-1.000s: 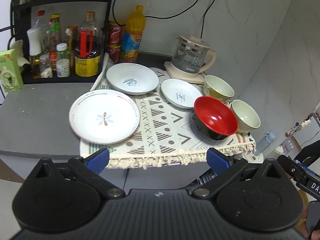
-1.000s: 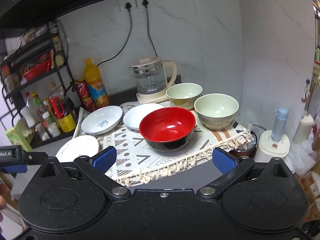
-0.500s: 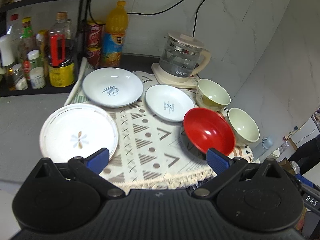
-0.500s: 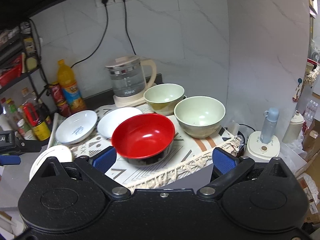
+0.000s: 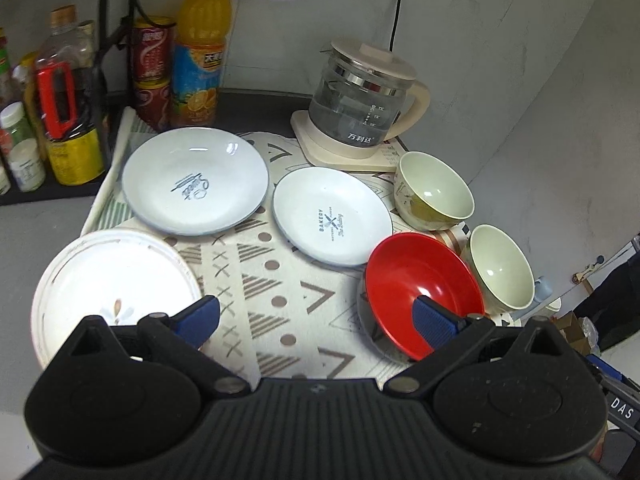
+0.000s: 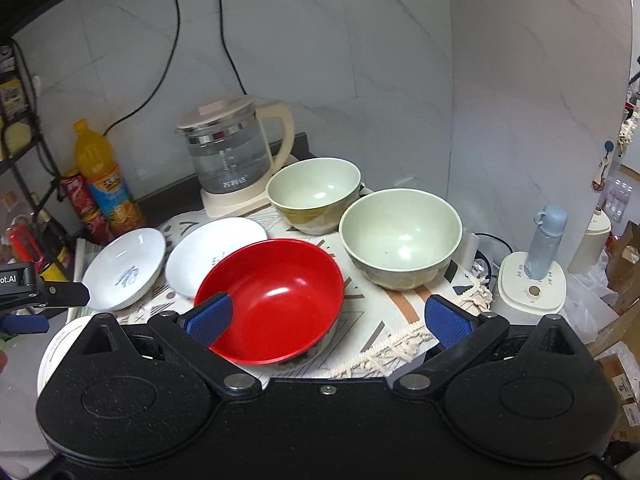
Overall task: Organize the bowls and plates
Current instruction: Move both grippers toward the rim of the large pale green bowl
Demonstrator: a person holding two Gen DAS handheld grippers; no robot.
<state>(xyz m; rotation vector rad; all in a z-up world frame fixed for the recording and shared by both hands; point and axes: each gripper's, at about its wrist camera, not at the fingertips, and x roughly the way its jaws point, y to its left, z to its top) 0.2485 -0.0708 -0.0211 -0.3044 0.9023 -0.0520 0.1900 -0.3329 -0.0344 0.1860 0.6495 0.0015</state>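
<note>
Both the left hand-held gripper and the right hand-held gripper are spread wide, holding nothing. On the bench's patterned cloth sit 3 plates and 3 bowls.

Flower plate near edge hidden behind left gripper; rack bottles cut off at left; red bowl near rim partly covered.
</note>
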